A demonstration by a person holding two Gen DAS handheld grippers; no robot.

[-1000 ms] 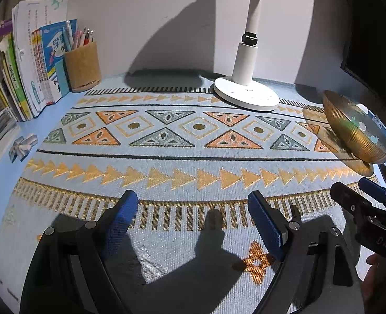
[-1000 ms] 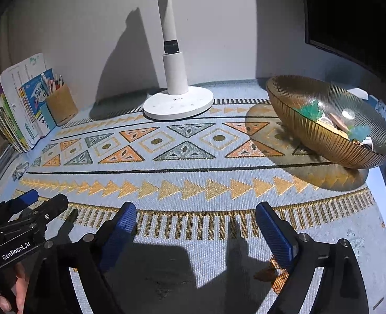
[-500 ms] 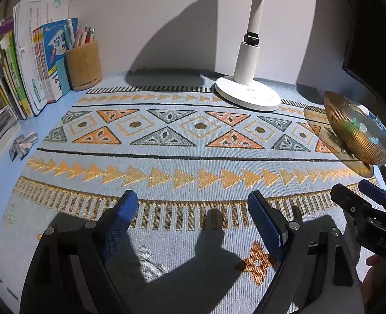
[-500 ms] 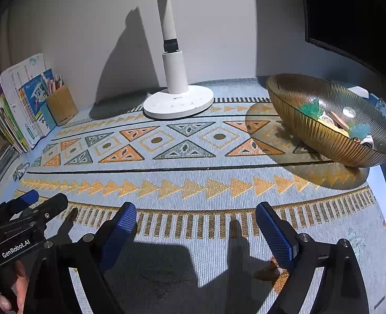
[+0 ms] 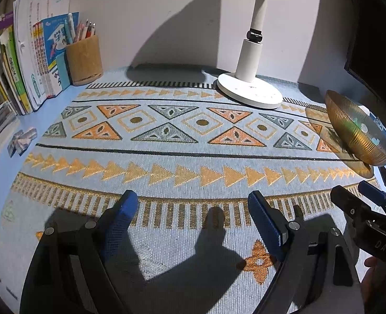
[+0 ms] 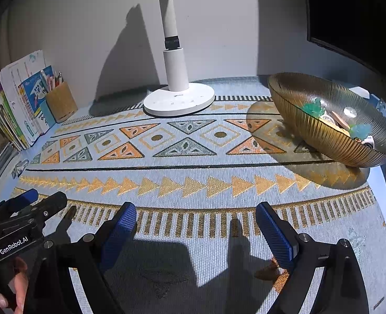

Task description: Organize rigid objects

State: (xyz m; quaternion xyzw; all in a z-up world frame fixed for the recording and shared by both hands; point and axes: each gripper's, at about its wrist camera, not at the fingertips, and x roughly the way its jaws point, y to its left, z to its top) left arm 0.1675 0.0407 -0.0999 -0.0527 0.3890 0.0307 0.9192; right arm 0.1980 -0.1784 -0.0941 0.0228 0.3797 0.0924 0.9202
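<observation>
Wide bare stretch of patterned mat [image 5: 182, 157] in the middle, free from near edge to far wall. Far left: upright books [image 5: 28, 60] and wooden pen cup [image 5: 84, 61] along the wall, small grey clips [image 5: 21, 140] lying off the mat. Left gripper [image 5: 193, 209] hovering near, jaws wide apart, nothing between them. Far centre: white lamp base [image 6: 178, 99]. Right gripper [image 6: 195, 222] close beside, likewise spread wide and empty. Far right: ribbed amber bowl [image 6: 321, 133] holding small rigid pieces [image 6: 315, 108], dark monitor [image 6: 355, 13] behind. Pale blue tabletop, grey wall.
</observation>
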